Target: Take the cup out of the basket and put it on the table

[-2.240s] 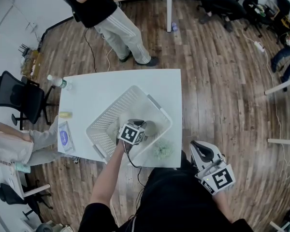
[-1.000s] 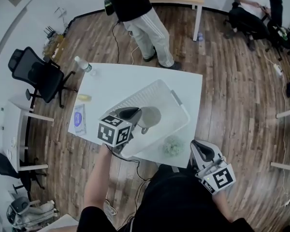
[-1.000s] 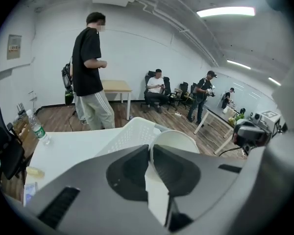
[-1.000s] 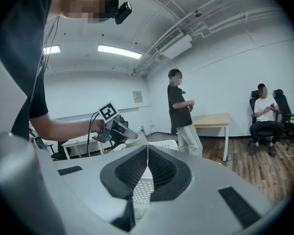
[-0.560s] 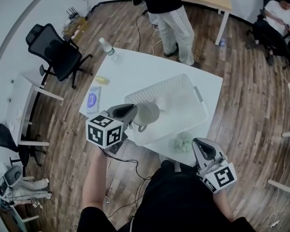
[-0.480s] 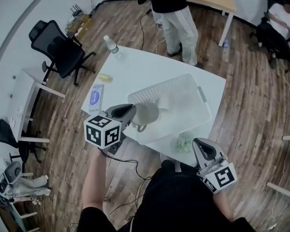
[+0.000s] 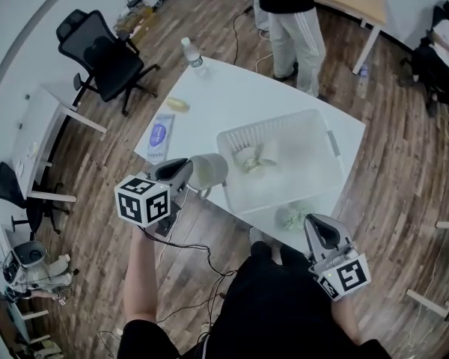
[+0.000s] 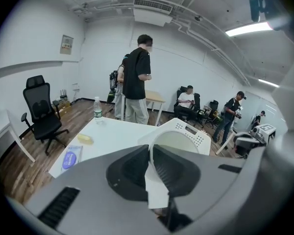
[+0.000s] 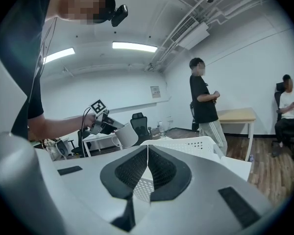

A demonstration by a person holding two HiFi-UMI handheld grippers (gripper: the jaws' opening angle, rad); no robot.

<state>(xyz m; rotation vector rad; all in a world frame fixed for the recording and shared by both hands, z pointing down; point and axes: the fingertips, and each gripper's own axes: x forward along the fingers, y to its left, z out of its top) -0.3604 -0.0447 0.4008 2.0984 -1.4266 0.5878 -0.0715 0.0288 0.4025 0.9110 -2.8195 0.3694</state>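
Left gripper (image 7: 187,169) holds a pale handled cup (image 7: 208,172) aloft.
Its fingers pinch the cup's rim; the white perforated plastic basket (image 7: 325,137) sits just beyond them. Right gripper (image 7: 319,229) has its fingers pressed together, empty.

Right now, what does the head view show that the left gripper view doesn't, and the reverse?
Head view only: the right gripper near the person's body, a green lump beside the basket, and items inside the basket. Left gripper view only: the left gripper with its jaws clamped on the wall of the cup. Both: cup, basket, table, water bottle, blue packet, black chair.
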